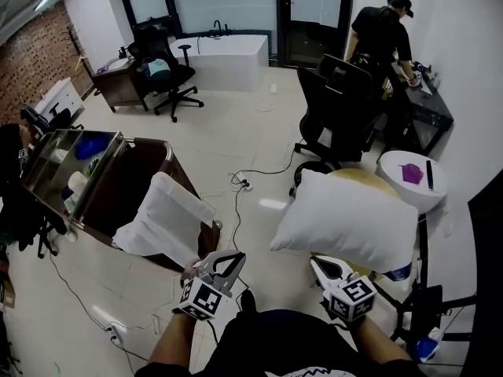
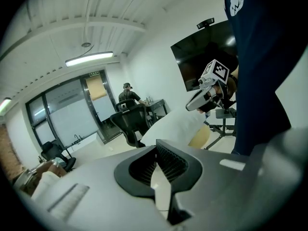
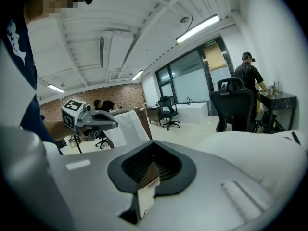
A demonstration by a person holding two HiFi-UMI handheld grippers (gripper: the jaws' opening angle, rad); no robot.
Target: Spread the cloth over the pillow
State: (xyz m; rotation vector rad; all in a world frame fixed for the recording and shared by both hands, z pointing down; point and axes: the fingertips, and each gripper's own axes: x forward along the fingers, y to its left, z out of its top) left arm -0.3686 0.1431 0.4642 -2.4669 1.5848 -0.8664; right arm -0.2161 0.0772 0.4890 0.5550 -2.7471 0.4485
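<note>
In the head view a white pillow (image 1: pixel 346 220) lies on a round wooden table (image 1: pixel 363 177) at the right. A white cloth (image 1: pixel 163 220) hangs over the rim of a brown wooden bin (image 1: pixel 126 185) at the left. My left gripper (image 1: pixel 234 258) is held low beside the cloth's near corner, shut and empty. The right gripper (image 1: pixel 317 264) sits just below the pillow's near edge, also shut with nothing in it. The left gripper view shows its own closed jaws (image 2: pixel 156 150), the pillow (image 2: pixel 171 126) and the right gripper (image 2: pixel 204 94). From the right gripper (image 3: pixel 153 150) I see the cloth (image 3: pixel 127 126) and the left gripper (image 3: pixel 91 119).
A black office chair (image 1: pixel 339 104) stands behind the pillow, and a person (image 1: pixel 381 30) works at a desk at the back right. A small round white table (image 1: pixel 413 181) is at the right. Cables (image 1: pixel 236 185) run across the floor between bin and pillow.
</note>
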